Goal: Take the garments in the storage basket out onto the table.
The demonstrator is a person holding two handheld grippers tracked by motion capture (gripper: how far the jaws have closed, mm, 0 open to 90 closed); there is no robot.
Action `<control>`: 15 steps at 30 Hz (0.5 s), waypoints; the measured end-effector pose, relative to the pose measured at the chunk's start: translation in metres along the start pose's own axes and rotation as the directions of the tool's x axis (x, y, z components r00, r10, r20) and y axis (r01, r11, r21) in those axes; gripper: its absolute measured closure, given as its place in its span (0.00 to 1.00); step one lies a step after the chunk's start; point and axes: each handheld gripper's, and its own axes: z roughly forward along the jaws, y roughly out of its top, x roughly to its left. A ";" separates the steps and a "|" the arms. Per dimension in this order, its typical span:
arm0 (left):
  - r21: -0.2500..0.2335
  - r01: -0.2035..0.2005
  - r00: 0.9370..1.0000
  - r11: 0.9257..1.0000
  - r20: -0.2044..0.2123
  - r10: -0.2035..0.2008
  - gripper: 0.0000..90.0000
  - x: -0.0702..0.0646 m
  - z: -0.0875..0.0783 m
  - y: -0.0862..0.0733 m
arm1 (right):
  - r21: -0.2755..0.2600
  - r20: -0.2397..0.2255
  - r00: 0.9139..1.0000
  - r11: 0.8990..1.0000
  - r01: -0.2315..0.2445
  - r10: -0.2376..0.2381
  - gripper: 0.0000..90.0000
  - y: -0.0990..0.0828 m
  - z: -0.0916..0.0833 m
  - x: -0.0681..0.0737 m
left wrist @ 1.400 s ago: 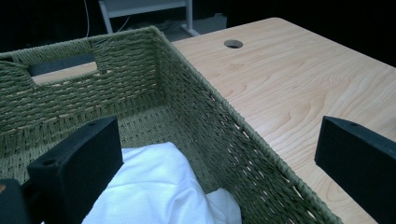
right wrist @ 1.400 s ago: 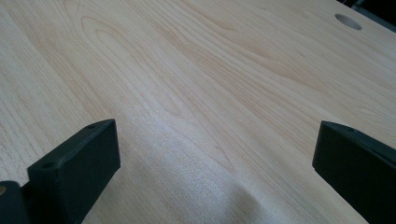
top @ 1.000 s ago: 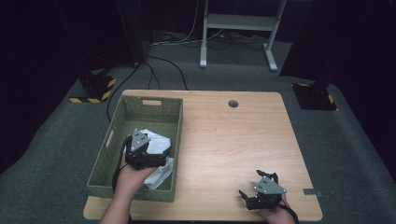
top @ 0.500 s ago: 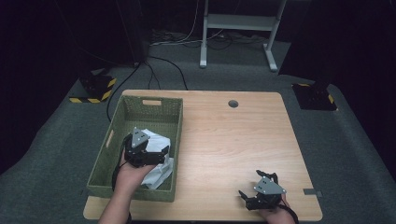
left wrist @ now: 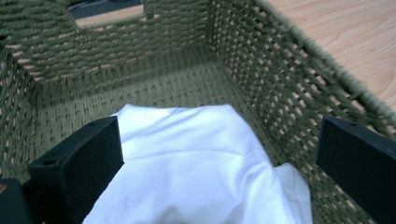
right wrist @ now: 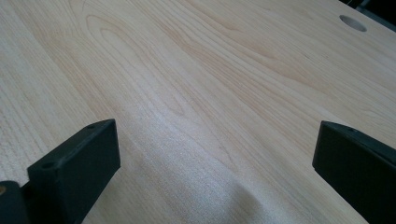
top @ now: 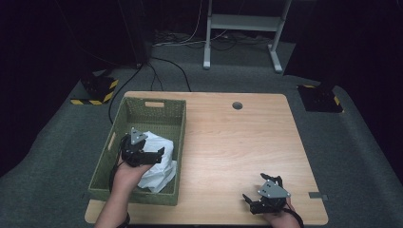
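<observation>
Cloth (left wrist: 201, 163) crumpled, long axis along basket (top: 119, 137) length; left gripper (top: 154, 154) spread above; right gripper (top: 252, 199) spread.

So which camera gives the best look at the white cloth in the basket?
The left gripper view: the white cloth lies large between the open left tool's jaws, folds clear. The high view shows the cloth small, partly behind the left tool, inside the green basket.

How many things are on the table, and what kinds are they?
Green woven basket: 1
White cloth, lying in the basket: 1
Black tools: 2, the left tool over the cloth, the right tool over bare wood
Total: 4
</observation>
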 end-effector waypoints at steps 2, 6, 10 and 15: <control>0.021 0.019 1.000 1.000 0.008 -0.019 0.02 0.003 0.003 0.000 | -0.001 0.000 1.000 1.000 0.004 -0.004 0.00 0.000 0.000 0.000; 0.069 0.039 0.999 0.997 0.009 -0.039 0.02 0.007 0.009 -0.001 | -0.001 0.001 1.000 1.000 0.003 -0.003 0.00 0.000 0.000 0.000; 0.123 0.055 0.998 0.991 0.006 -0.056 0.03 0.012 0.015 -0.001 | 0.001 -0.002 1.000 1.000 0.001 -0.001 0.00 0.000 0.000 0.000; 0.159 0.061 0.998 0.985 -0.018 -0.059 0.03 0.017 0.021 0.000 | -0.005 -0.005 1.000 1.000 -0.002 0.002 0.00 0.000 0.000 -0.001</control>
